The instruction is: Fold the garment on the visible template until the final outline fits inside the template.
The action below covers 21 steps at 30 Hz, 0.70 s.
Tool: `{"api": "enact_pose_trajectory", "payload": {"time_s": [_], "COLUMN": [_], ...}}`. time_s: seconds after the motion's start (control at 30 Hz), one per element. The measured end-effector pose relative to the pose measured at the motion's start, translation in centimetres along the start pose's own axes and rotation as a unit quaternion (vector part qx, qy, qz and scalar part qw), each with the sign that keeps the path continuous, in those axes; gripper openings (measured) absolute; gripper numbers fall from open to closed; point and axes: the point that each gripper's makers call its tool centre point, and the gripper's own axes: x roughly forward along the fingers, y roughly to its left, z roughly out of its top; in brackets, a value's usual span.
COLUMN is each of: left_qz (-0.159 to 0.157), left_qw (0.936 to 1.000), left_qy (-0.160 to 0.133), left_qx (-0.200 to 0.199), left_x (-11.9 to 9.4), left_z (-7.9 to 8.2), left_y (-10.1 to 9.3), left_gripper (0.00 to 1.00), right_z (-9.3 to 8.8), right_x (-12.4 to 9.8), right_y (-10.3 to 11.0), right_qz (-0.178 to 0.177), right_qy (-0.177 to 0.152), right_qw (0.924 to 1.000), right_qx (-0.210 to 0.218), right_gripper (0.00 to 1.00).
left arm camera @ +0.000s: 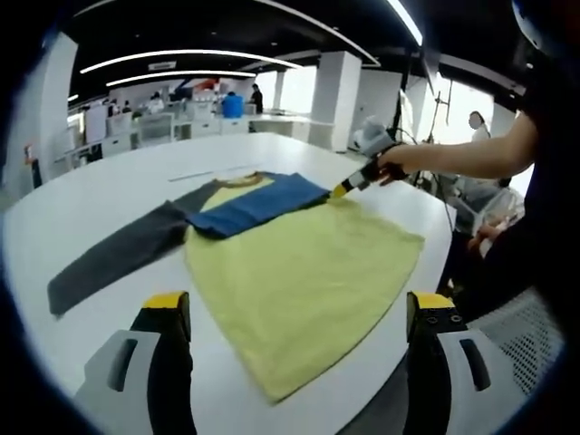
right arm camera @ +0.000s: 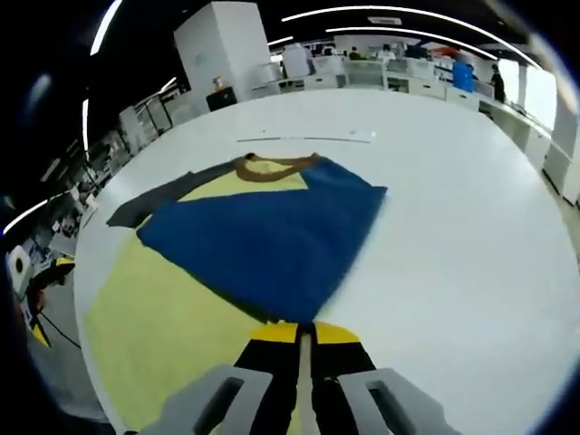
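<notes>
1. Here, one white table (left arm camera: 82, 195) carries the whole workspace, and one long-sleeved shirt (left arm camera: 308, 272) lies flat on it with its yellow body spread toward the near edge.
2. The shirt has two sleeves: one grey sleeve (left arm camera: 113, 258) stretches out straight across the table, and one blue sleeve (right arm camera: 272, 240) is folded across the chest, below the brown collar (right arm camera: 272, 166).
3. No template outline can be made out under or around the shirt in either view.
4. The right gripper (right arm camera: 304, 337) has its yellow-tipped jaws pressed together on the edge of the blue sleeve; in the left gripper view it sits at the far side of the shirt, held by a person's hand (left arm camera: 394, 163).
5. The left gripper (left arm camera: 299, 313) hovers above the hem with its two jaws wide apart and nothing between them.
6. The step in hand appears to be laying the blue sleeve flat. To do it well, the right gripper should probably draw the cloth taut, lower it smoothly and let go only once the sleeve lies without wrinkles inside the body's outline; the grey sleeve likely follows.
</notes>
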Motion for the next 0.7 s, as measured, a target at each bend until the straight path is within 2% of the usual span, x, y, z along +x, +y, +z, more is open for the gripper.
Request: {"api": "enact_pose_trajectory", "payload": {"time_s": [0.3, 0.5, 0.6, 0.7], "left_qz": [0.000, 0.000, 0.001, 0.002], "left_qw": [1.0000, 1.0000, 1.0000, 1.0000], "left_qy": [-0.002, -0.003, -0.002, -0.001], "left_qx": [-0.002, -0.001, -0.001, -0.001], "left_x": [0.0, 0.0, 0.0, -0.1], "left_z": [0.1, 0.1, 0.1, 0.0], "left_y": [0.2, 0.2, 0.2, 0.3], "left_gripper": [0.96, 0.96, 0.96, 0.96], "right_z": [-0.3, -0.7, -0.7, -0.7], "right_x": [-0.7, -0.8, -0.9, -0.9], "right_y": [-2.7, -3.5, -4.0, -4.2], "right_qz": [-0.047, -0.063, -0.071, -0.071], "right_qy": [0.023, 0.035, 0.043, 0.041], "right_qw": [0.9964, 0.9930, 0.9851, 0.9857], "right_qx": [-0.067, -0.093, -0.151, -0.147], "right_gripper": [0.00, 0.00, 0.00, 0.00]}}
